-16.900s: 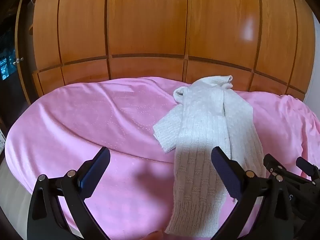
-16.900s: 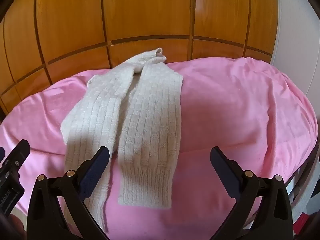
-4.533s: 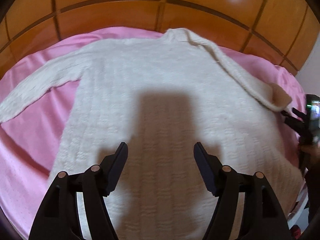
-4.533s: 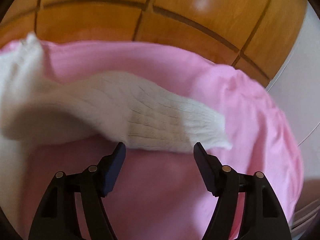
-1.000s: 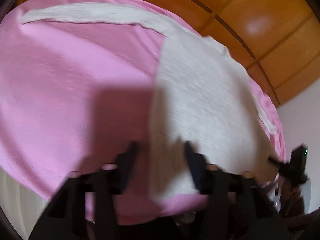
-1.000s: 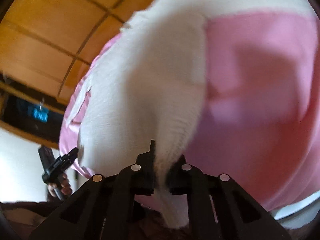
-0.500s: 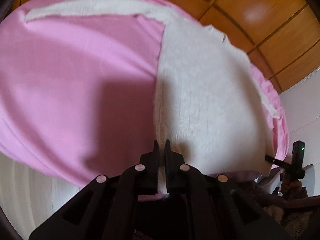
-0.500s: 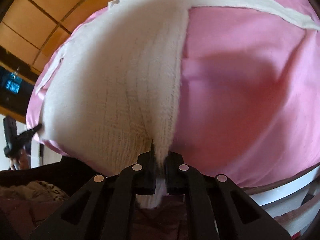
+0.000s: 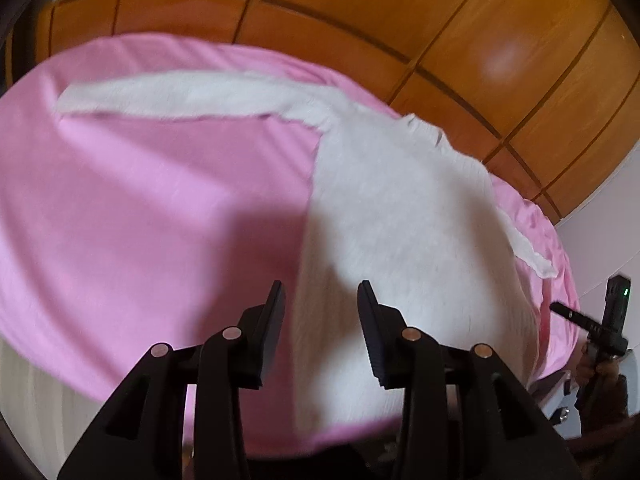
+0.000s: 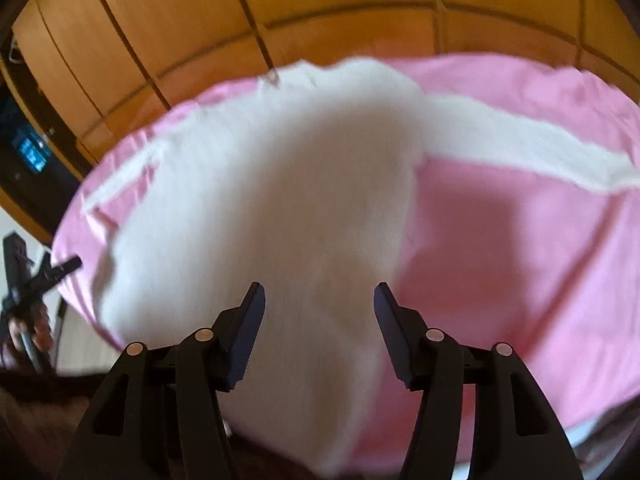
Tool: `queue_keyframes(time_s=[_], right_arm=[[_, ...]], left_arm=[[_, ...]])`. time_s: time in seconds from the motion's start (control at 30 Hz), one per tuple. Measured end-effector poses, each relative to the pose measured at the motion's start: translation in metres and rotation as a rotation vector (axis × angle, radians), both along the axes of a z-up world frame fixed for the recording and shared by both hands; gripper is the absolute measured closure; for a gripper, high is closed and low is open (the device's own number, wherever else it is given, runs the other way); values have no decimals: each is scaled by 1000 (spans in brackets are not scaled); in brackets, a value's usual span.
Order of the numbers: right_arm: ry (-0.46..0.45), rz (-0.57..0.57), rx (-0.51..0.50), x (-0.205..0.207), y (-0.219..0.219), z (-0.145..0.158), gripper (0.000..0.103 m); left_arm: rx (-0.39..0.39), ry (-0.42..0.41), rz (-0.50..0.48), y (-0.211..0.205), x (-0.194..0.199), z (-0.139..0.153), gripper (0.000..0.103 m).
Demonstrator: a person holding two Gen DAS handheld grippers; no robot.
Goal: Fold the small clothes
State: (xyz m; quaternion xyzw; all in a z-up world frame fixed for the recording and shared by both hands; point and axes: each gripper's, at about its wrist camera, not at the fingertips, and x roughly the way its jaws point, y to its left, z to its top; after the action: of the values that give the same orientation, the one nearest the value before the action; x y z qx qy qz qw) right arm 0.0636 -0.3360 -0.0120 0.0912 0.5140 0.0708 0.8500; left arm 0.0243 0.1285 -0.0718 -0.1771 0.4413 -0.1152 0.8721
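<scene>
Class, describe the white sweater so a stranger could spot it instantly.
Find the pink bed before the wooden wardrobe. Spread flat on it lies the white sweater, sleeves stretched sideways. It is the only white, fuzzy knit thing there.

No text, label, brand or number can be read in either view. The dark device with blue glowing marks at the left edge of the right wrist view is too blurred to make out, and the black unit with a small green light shows no lettering.
</scene>
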Motion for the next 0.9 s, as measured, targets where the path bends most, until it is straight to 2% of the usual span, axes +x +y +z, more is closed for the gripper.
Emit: queue_keyframes(time_s=[0.07,0.13,0.17,0.23,0.27,0.33,0.37,0.4,0.47,0.57,0.63,0.77,0.9], right_arm=[[-18,3,23,26,17,-8,47],[0,7,28,44,33,-22,47],[36,14,15,50,40,-36,47],[143,6,-57,51,42,-68,47],[147,4,-61,46,42,-77,47],[72,13,-33,31,32,-75,47],[69,8,-17,27,27,-73,47],[65,-3,13,26,22,-72,47],[66,-49,109,27,4,-67,47],[15,-187,174,30,-34,-55,47],[-14,-330,206,32,-78,-50,47],[-43,-603,242,34,-164,-55,47],[-68,-879,308,33,-255,-68,47]], left_arm=[[1,-21,-18,-17,15,-2,64],[-3,8,-37,-31,26,-11,64],[14,29,-52,-39,28,-19,64],[109,96,-52,-49,28,-37,66],[119,126,-50,-49,26,-48,66],[86,102,-31,-43,20,-49,65],[79,106,-27,-42,21,-48,64],[69,105,-18,-41,23,-44,62],[52,66,4,-43,28,-33,39],[88,-41,-14,-57,36,-10,28],[96,-73,-43,-68,47,-2,26],[104,-71,-94,-96,71,-4,26],[127,-20,-146,-133,89,-21,26]])
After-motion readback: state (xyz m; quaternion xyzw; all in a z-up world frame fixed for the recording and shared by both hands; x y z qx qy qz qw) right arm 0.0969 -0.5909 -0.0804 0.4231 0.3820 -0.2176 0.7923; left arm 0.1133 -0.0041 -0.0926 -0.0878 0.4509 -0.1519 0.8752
